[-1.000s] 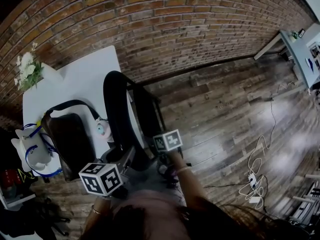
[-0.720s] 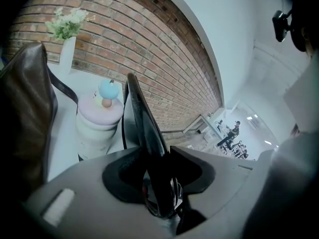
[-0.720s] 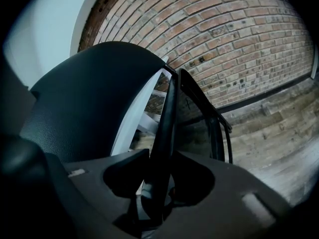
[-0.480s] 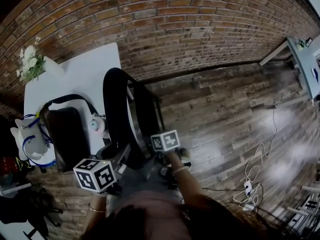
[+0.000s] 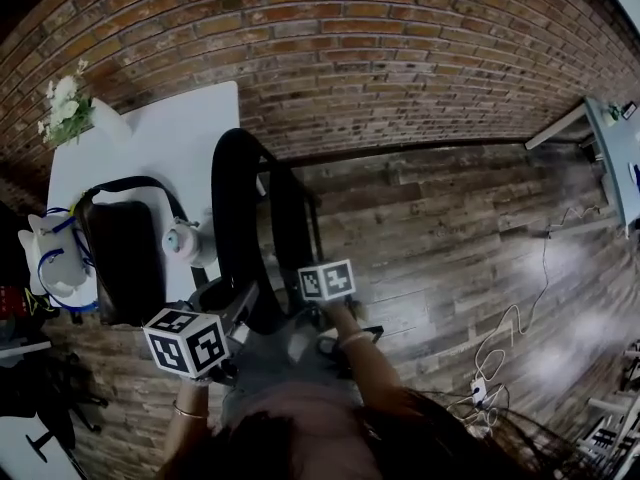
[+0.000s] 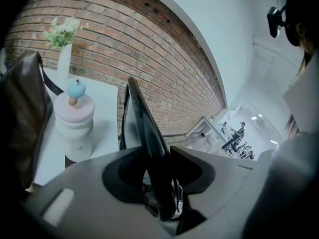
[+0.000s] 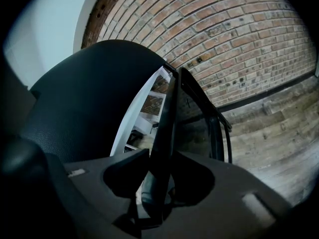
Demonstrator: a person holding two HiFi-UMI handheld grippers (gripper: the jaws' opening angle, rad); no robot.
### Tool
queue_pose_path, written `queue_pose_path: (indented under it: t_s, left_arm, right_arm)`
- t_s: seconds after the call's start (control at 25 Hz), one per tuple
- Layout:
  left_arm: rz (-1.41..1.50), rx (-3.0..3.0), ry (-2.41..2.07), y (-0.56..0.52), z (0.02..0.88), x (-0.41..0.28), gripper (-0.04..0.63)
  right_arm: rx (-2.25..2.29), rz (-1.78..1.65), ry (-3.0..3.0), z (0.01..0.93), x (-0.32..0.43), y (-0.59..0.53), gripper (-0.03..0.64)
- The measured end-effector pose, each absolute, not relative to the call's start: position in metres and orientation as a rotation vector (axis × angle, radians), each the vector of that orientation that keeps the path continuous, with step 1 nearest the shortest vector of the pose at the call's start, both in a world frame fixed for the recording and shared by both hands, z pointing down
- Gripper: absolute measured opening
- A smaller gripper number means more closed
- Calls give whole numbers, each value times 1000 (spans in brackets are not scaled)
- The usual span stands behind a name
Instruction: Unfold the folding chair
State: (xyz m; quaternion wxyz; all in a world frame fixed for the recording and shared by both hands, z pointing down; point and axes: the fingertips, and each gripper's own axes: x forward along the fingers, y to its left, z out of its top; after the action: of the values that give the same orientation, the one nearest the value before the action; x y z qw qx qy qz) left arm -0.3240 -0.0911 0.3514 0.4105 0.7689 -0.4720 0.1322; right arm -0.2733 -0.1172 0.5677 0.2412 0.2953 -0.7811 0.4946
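Here the black, padded, curved folding chair (image 5: pixel 232 208) stands at the white table's (image 5: pixel 175 143) 3 o'clock edge, left claw (image 6: pixel 160 183) and right claw (image 7: pixel 160 180) each pinching its thin rim; open plank floor (image 5: pixel 450 218) beyond

grey left gripper (image 6: pixel 157 152) and right gripper (image 7: pixel 160 153), black-and-white marker cubes (image 5: pixel 186 342), thin bracelets (image 5: pixel 184 410) on both wrists

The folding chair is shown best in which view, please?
The head view: it shows most of the folding chair from above. Each gripper view shows only a black part of it, close up, between the jaws.
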Motion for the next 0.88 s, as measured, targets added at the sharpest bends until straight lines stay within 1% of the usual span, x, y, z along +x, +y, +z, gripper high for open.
queue_pose_path:
  t_s: [0.88]
  left_arm:
    - [316, 1979, -1225, -104, 334, -253, 147]
  right_arm:
    - [710, 1411, -2173, 558, -215, -128, 135]
